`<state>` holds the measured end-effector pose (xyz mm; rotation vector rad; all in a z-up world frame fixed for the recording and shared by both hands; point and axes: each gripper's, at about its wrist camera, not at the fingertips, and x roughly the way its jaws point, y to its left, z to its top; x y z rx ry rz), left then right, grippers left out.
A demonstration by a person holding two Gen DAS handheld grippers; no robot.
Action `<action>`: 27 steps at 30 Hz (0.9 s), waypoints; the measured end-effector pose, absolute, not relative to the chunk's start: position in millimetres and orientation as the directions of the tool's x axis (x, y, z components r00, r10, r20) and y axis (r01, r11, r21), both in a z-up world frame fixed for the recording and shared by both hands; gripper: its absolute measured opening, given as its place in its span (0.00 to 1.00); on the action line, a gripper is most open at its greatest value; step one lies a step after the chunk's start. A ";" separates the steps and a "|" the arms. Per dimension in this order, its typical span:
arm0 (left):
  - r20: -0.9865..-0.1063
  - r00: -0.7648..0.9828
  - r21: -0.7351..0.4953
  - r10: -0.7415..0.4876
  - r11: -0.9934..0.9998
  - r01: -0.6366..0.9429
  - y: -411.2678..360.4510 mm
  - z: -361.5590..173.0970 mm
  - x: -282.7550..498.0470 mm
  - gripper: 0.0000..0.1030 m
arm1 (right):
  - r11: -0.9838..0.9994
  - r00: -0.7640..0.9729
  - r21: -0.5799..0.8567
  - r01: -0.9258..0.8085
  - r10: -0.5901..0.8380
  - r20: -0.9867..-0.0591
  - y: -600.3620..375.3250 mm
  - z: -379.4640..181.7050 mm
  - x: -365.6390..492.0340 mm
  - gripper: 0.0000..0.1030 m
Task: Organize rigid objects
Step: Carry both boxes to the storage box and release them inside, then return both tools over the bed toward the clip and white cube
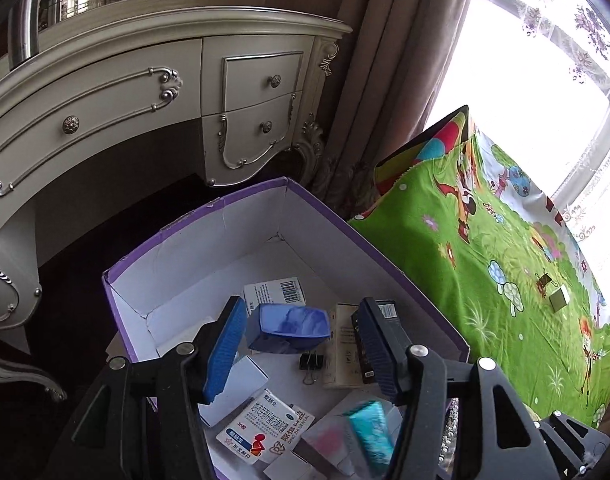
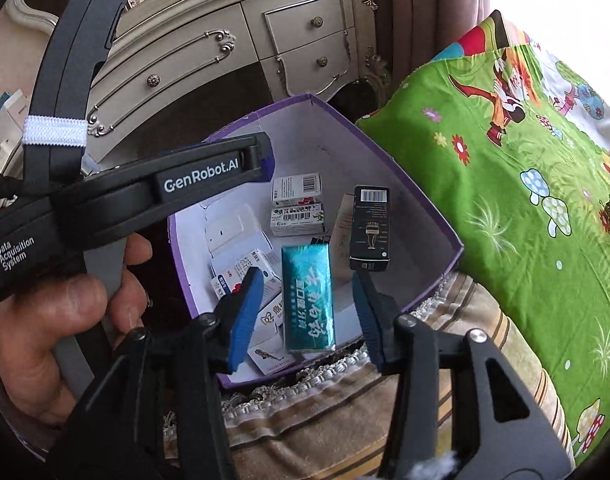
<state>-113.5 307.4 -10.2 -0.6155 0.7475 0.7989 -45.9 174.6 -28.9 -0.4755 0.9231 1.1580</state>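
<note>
1. Both grippers are released: left gripper (image 1: 301,354) and right gripper (image 2: 307,314) hang over the purple box (image 2: 417,196), pads touching nothing.
2. Green cartoon bedsheet (image 2: 505,184) spreads to the right gripper's right.
3. Teal packet (image 2: 309,298) lies in the gap of the right gripper's jaws, apart from both.
4. Blue box (image 1: 289,328) sits tilted just ahead of the left gripper's pads.
5. Black box (image 2: 370,228) lies beyond the right gripper's right finger.
</note>
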 end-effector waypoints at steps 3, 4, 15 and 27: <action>-0.784 0.471 -0.199 0.404 0.555 -0.808 306.0 -11.8 -112.7 0.60 | 0.387 0.125 0.129 -0.913 0.568 -0.814 166.9 -28.1 -38.5 0.62; -0.784 0.473 -0.199 0.403 0.558 -0.806 305.0 -11.3 -112.0 0.60 | 0.396 0.133 0.126 -0.909 0.566 -0.814 164.9 -27.7 -35.6 0.62; -0.782 0.490 -0.187 0.386 0.604 -0.774 286.5 -5.6 -93.1 0.60 | 0.474 0.199 0.115 -0.873 0.562 -0.803 138.8 -21.2 -10.3 0.63; -0.780 0.542 -0.184 0.313 0.713 -0.676 241.5 0.5 -42.5 0.61 | 0.624 0.307 0.127 -0.771 0.540 -0.784 83.3 -10.2 55.9 0.63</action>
